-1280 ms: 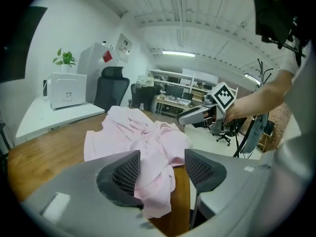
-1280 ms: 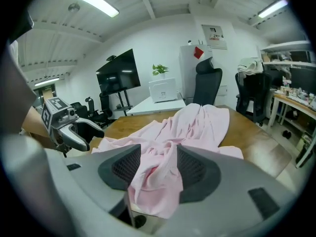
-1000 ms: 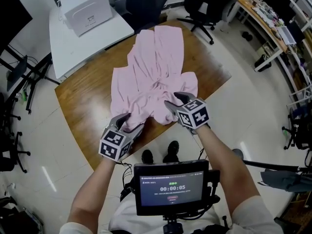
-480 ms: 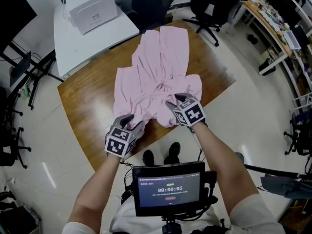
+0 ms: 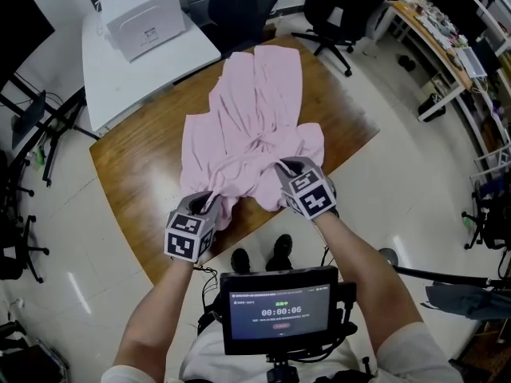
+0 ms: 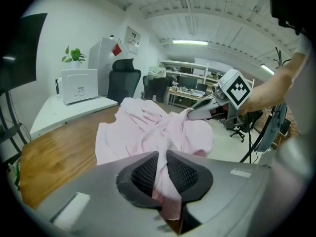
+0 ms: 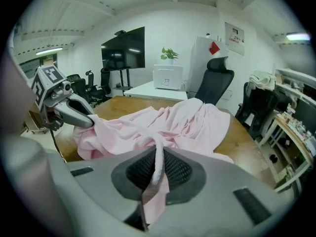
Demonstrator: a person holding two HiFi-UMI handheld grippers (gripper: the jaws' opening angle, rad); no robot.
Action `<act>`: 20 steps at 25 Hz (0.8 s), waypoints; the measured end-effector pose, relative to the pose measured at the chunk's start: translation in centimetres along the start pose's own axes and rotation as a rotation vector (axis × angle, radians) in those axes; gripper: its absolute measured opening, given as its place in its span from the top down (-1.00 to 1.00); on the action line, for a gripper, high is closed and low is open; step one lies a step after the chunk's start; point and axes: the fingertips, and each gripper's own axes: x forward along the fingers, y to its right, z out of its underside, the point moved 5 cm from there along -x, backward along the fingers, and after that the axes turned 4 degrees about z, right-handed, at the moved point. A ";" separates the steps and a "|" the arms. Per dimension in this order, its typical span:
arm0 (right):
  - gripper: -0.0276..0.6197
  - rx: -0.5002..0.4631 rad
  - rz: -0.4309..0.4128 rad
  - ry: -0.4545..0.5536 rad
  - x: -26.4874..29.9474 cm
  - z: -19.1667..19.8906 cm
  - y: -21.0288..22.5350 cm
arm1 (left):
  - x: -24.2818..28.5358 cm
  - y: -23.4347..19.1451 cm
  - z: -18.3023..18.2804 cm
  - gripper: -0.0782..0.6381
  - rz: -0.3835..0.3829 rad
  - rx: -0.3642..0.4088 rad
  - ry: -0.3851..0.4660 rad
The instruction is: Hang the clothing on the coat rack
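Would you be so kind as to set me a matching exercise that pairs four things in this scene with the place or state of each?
Things:
1. left gripper
2. pink garment
3. white box
4. screen

Places or states:
A. on the white desk
B. spread over the wooden table
C. just in front of the person's body, showing a timer
D. shut on cloth at the table's near edge

Pairs: 1-D, 2-B, 3-A, 4-C.
The left gripper's jaws have just been closing, with the garment's cloth between them.
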 end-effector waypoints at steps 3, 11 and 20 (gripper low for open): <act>0.82 -0.005 0.007 0.057 -1.6 -0.9 -0.1 | -1.1 0.2 -0.9 0.65 0.023 -0.029 0.079; 0.82 0.020 0.041 0.175 -6.3 -3.0 0.9 | -4.9 0.5 -5.0 0.66 0.093 -0.062 0.283; 0.82 0.053 0.105 0.325 -12.0 -6.2 2.2 | -8.5 0.9 -10.4 0.66 0.159 -0.038 0.466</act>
